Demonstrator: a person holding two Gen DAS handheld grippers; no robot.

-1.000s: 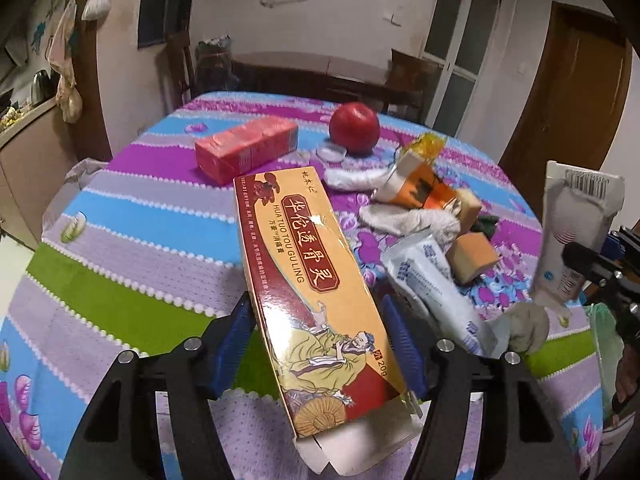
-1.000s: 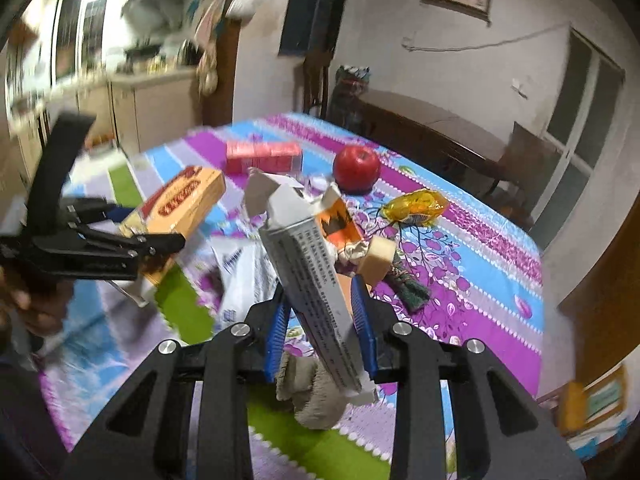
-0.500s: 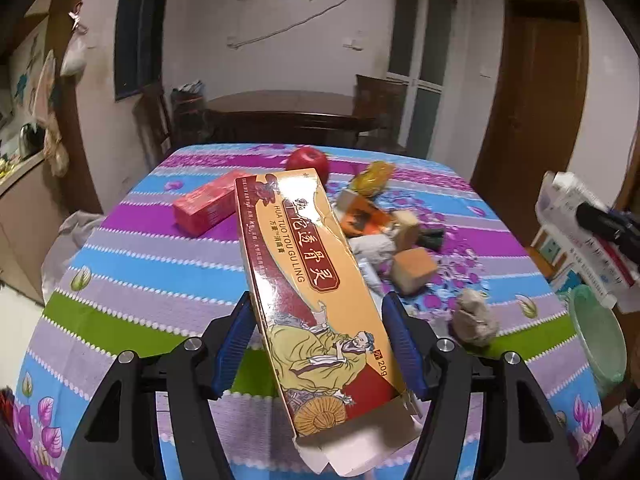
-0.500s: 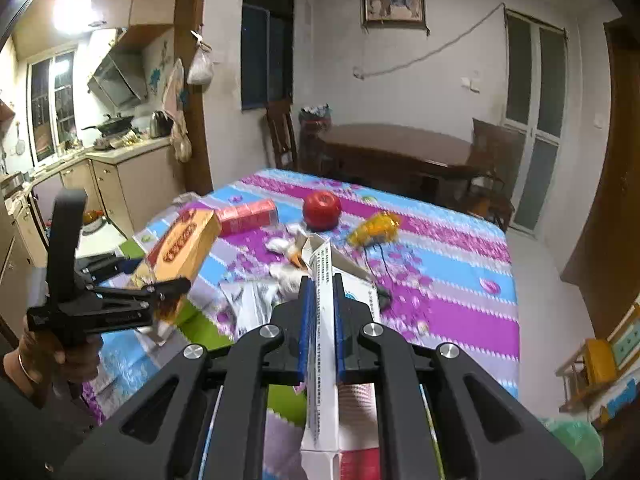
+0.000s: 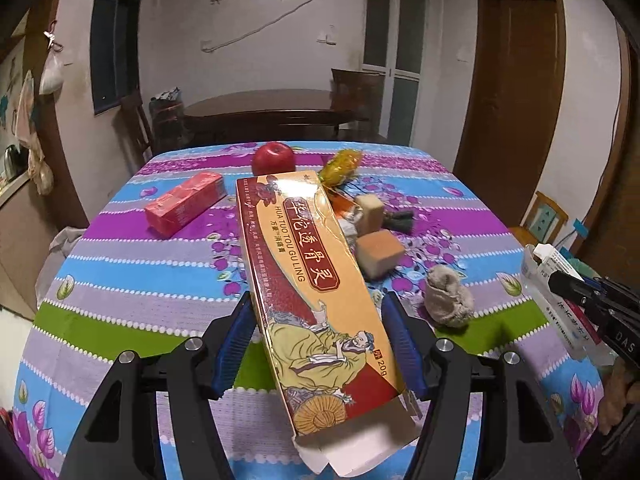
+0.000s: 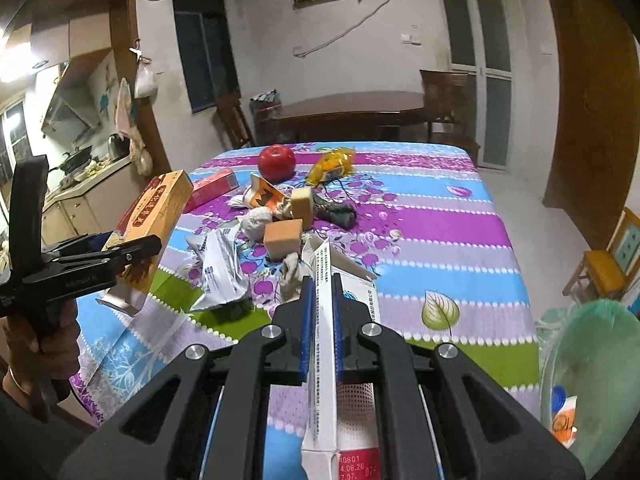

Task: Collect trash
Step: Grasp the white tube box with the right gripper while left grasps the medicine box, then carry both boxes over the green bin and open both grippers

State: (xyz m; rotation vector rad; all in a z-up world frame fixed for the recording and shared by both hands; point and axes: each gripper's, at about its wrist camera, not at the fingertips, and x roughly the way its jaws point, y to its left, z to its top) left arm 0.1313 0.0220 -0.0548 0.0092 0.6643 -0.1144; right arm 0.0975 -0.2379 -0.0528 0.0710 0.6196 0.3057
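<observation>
My left gripper [image 5: 316,312] is shut on a long orange and red medicine box [image 5: 308,276], held above the near edge of the table; it also shows in the right wrist view [image 6: 148,224]. My right gripper [image 6: 322,292] is shut on a flattened white carton [image 6: 326,344], held above the table's near right corner; the carton shows at the right of the left wrist view [image 5: 560,296]. A green-lined trash bin [image 6: 588,364] stands on the floor at the lower right, with some wrappers inside.
On the striped tablecloth [image 6: 440,240] lie a red apple [image 6: 277,162], a pink box [image 5: 184,204], a yellow wrapper [image 6: 330,164], an orange carton [image 6: 264,196], two sponge blocks [image 6: 284,236], crumpled tissue [image 5: 446,300] and a white pouch [image 6: 218,268]. A dark wooden table stands behind.
Both grippers have pulled back and up from the table with their boxes. The right gripper has swung toward the table's right side, and the bin has come into its view.
</observation>
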